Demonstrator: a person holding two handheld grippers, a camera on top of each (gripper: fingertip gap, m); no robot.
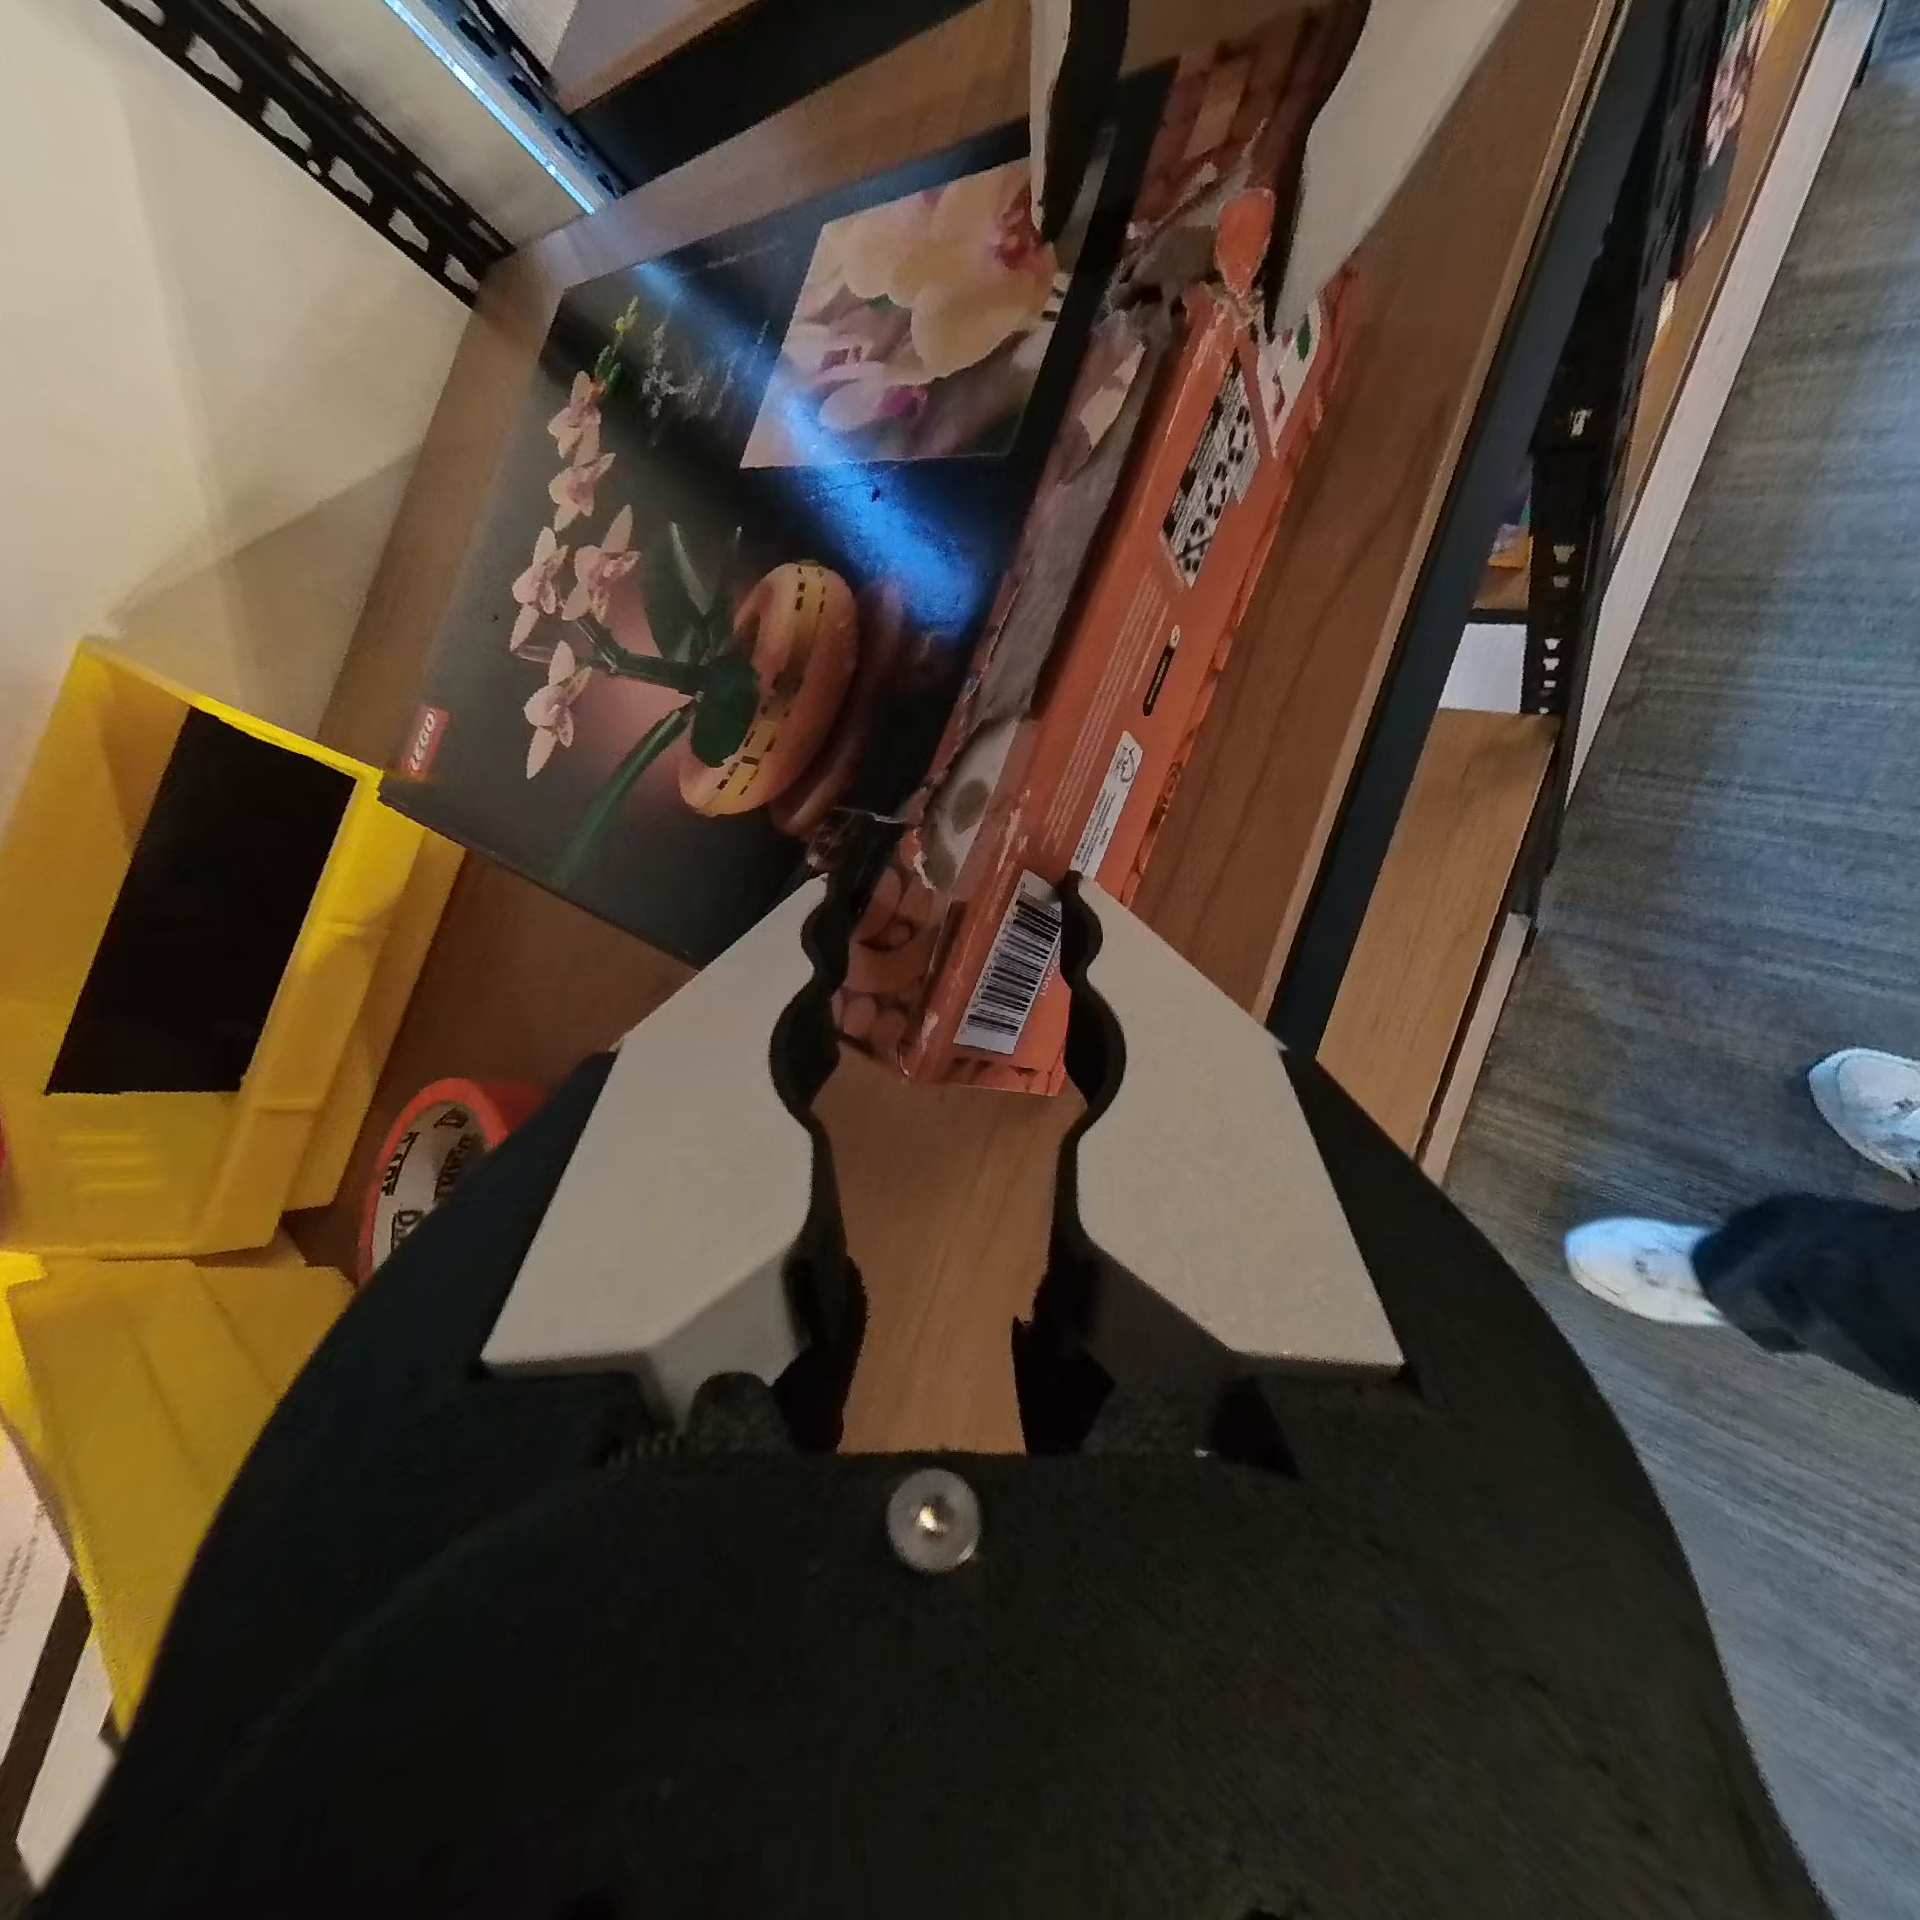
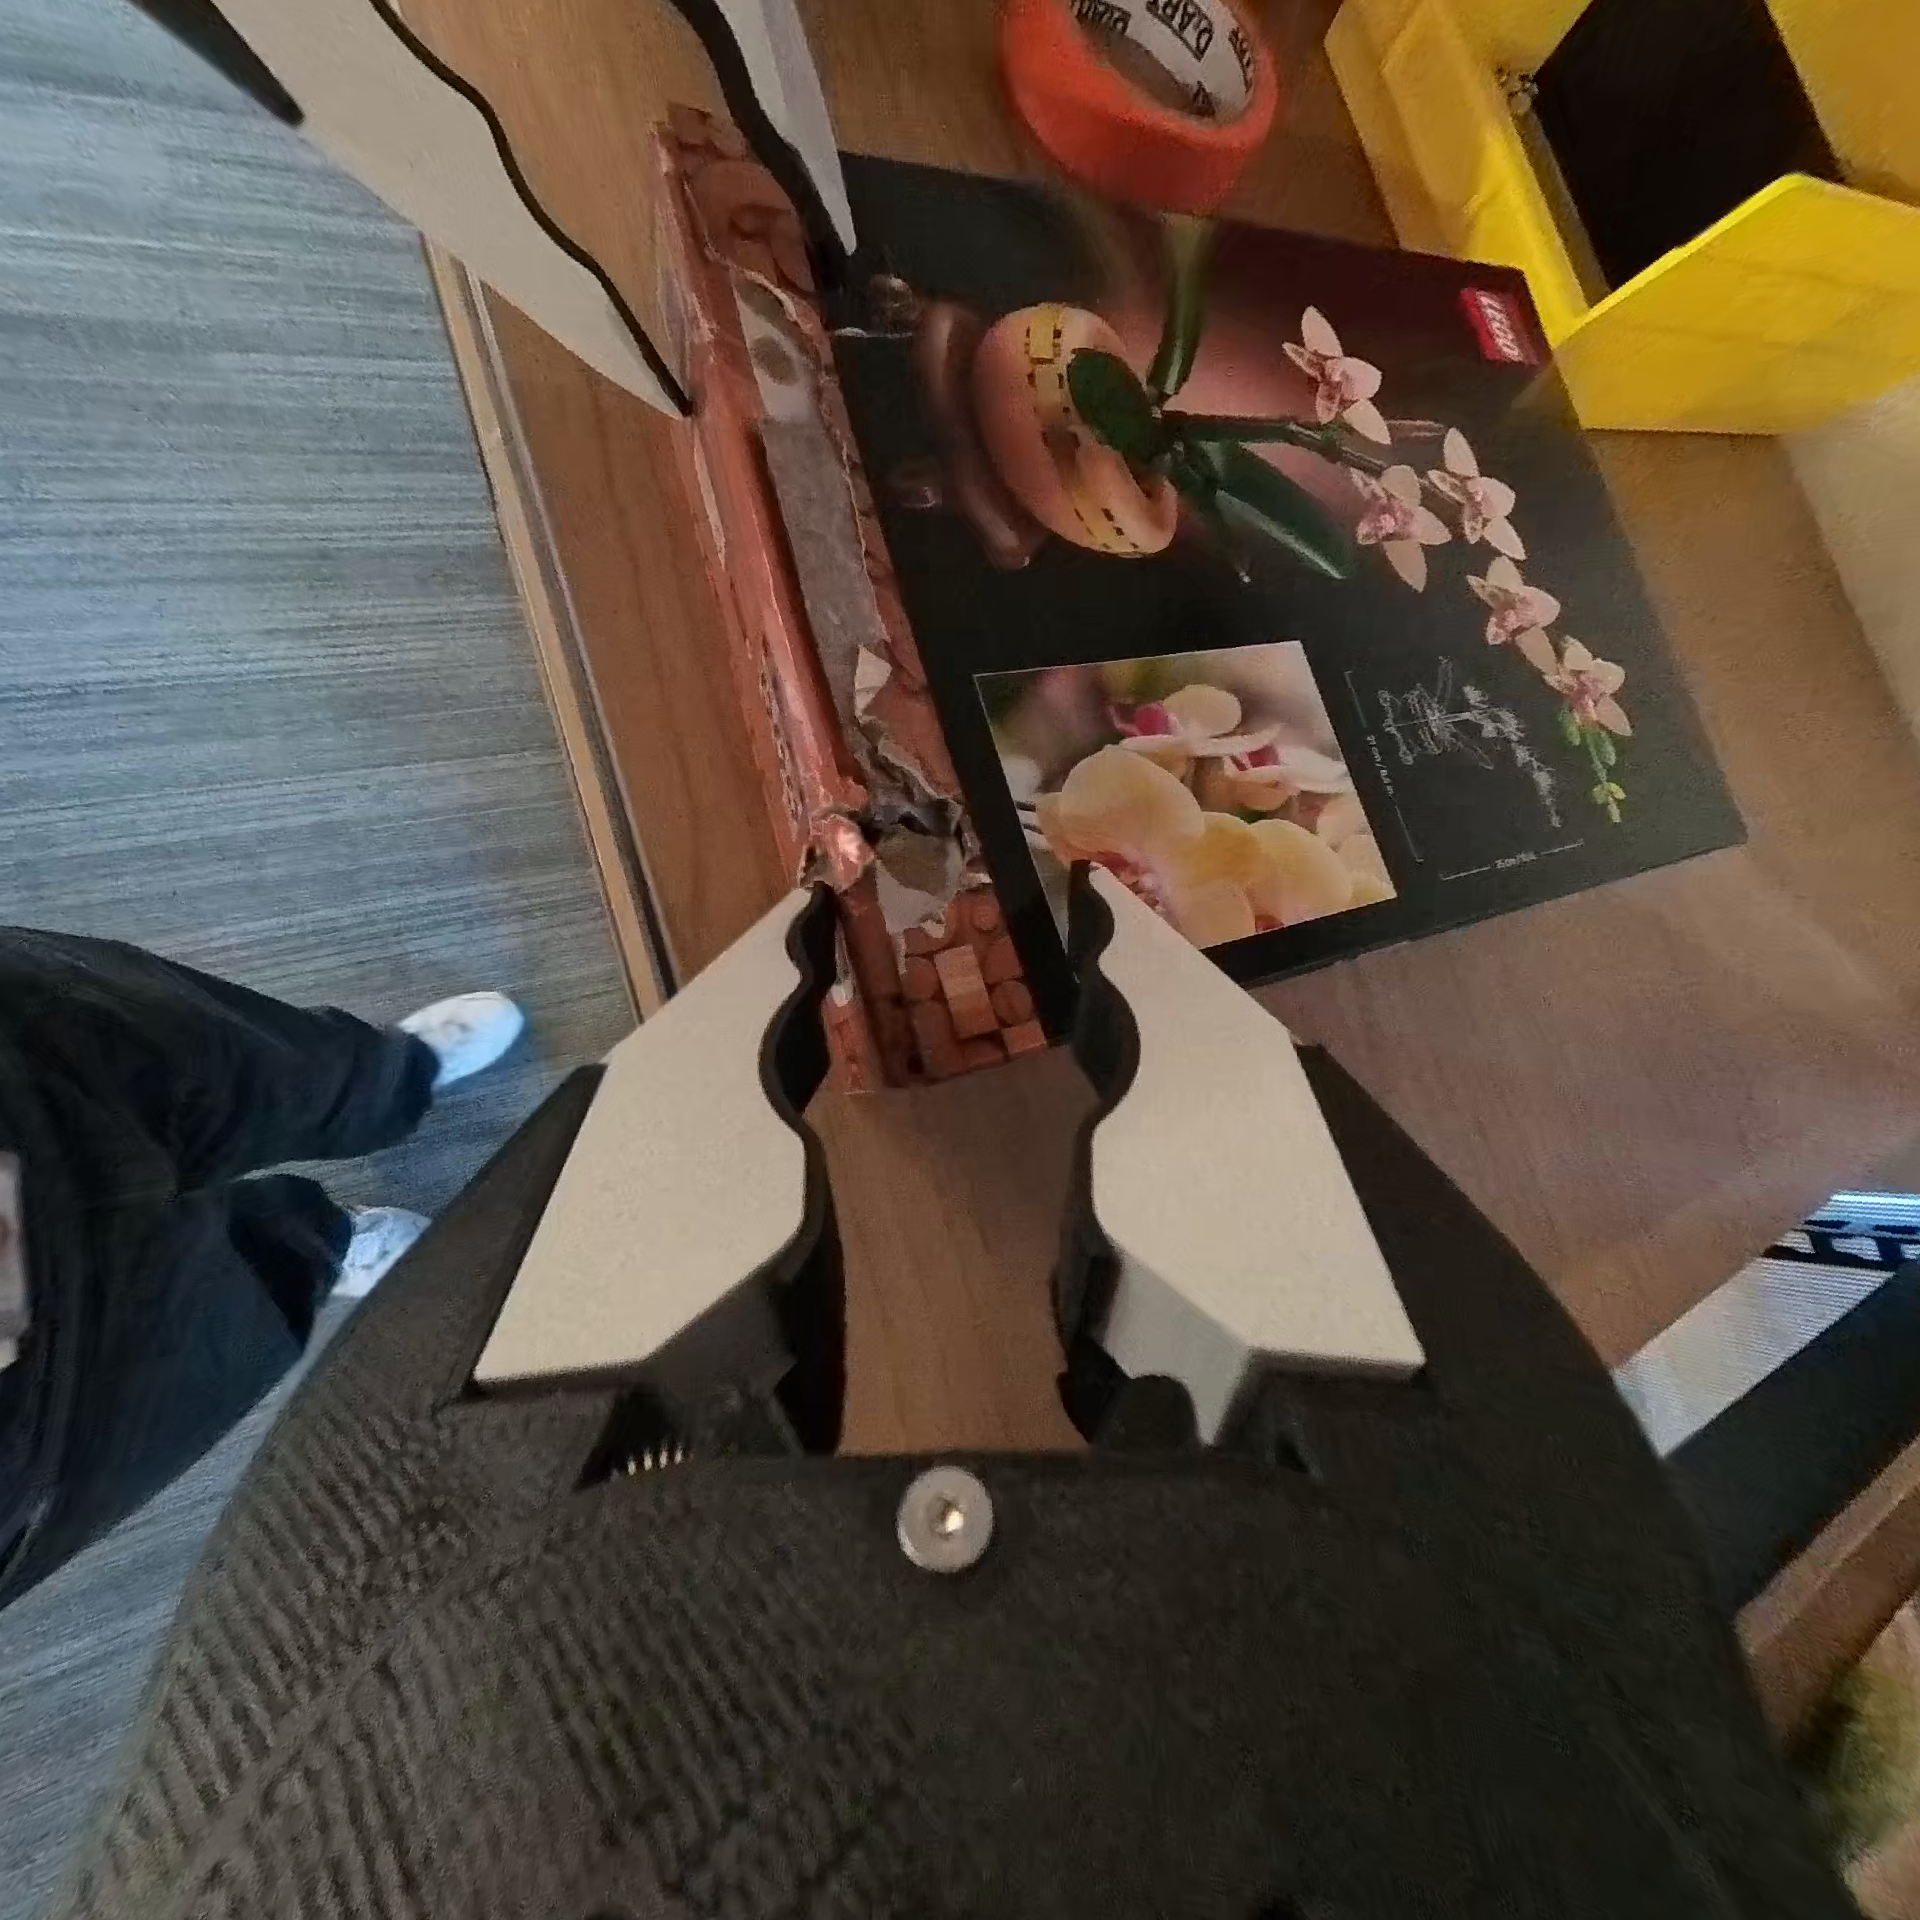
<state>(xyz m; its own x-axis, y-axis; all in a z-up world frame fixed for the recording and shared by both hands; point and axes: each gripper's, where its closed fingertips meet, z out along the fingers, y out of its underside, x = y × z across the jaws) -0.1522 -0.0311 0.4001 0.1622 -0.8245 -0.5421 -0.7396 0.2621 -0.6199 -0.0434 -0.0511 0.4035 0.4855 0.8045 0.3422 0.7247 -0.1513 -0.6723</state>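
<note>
Two grippers meet on one flat box, which lies on a wooden shelf with its torn orange side panel towards the open edge. We have the left gripper spread around that panel's near corner, where the barcode sits, and we cannot tell whether its pads touch. The right gripper is spread around the opposite, ripped corner. To do this well, we would seat both square on firm card, clear of the torn flap. Beyond the left gripper's left finger sit an orange tape roll and yellow bins.
</note>
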